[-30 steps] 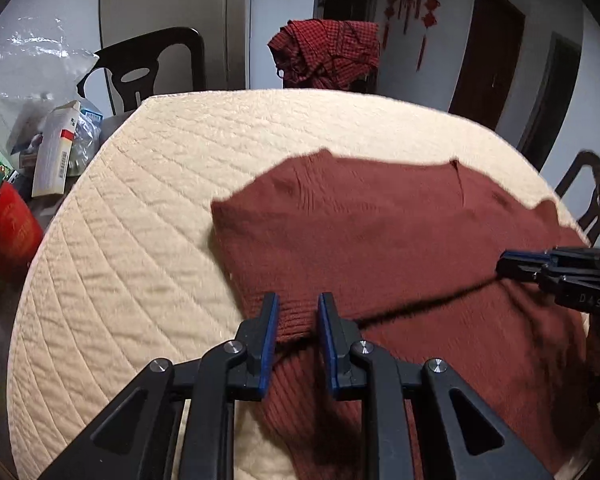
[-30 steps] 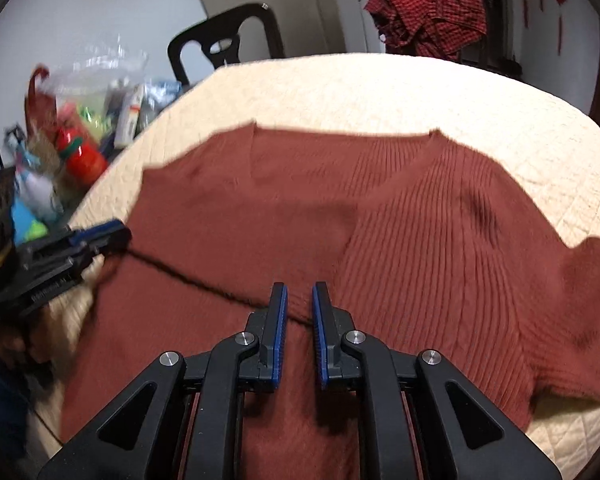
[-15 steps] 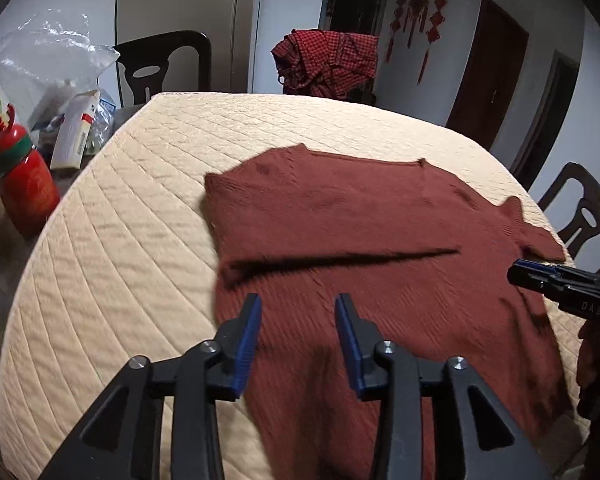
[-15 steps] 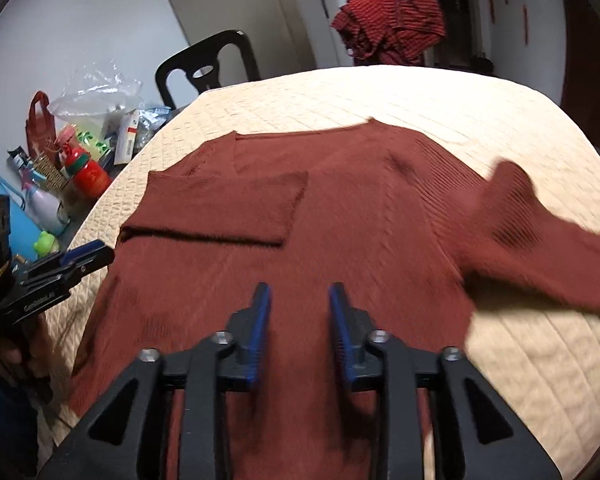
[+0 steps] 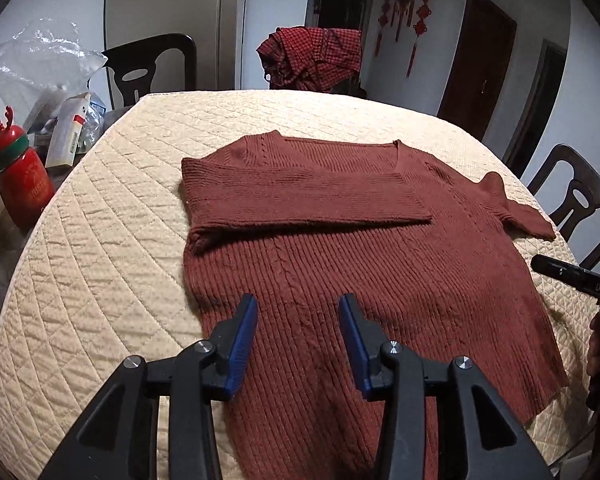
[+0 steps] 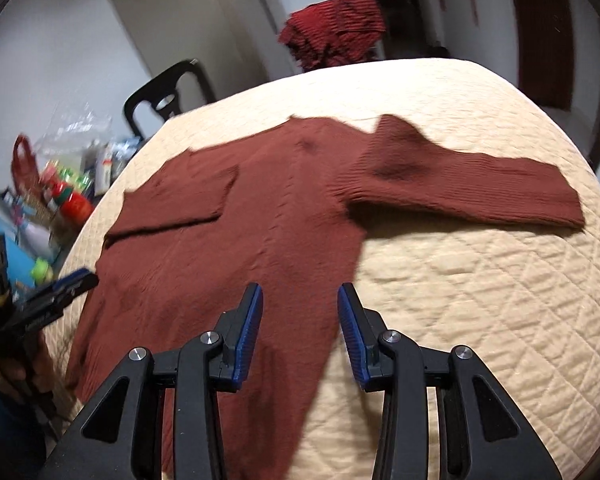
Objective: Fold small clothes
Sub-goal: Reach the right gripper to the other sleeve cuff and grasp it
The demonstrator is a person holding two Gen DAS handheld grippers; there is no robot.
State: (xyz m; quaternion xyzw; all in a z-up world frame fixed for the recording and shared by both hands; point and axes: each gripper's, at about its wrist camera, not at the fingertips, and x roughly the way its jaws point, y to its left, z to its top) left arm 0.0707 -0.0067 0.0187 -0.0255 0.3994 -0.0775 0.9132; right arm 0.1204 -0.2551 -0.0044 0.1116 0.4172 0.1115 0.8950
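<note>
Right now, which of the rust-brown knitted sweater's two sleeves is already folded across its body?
The left-hand sleeve, lying flat across the sweater's chest. The other sleeve still stretches out over the cream quilted table cover.

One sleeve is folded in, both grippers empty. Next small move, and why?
Probably send the right gripper to the cuff of the outstretched sleeve and grasp it. That sleeve lies flat on the quilted cover, while the other sleeve is already folded across the sweater. Both grippers have just been opening, with nothing between their fingers.
</note>
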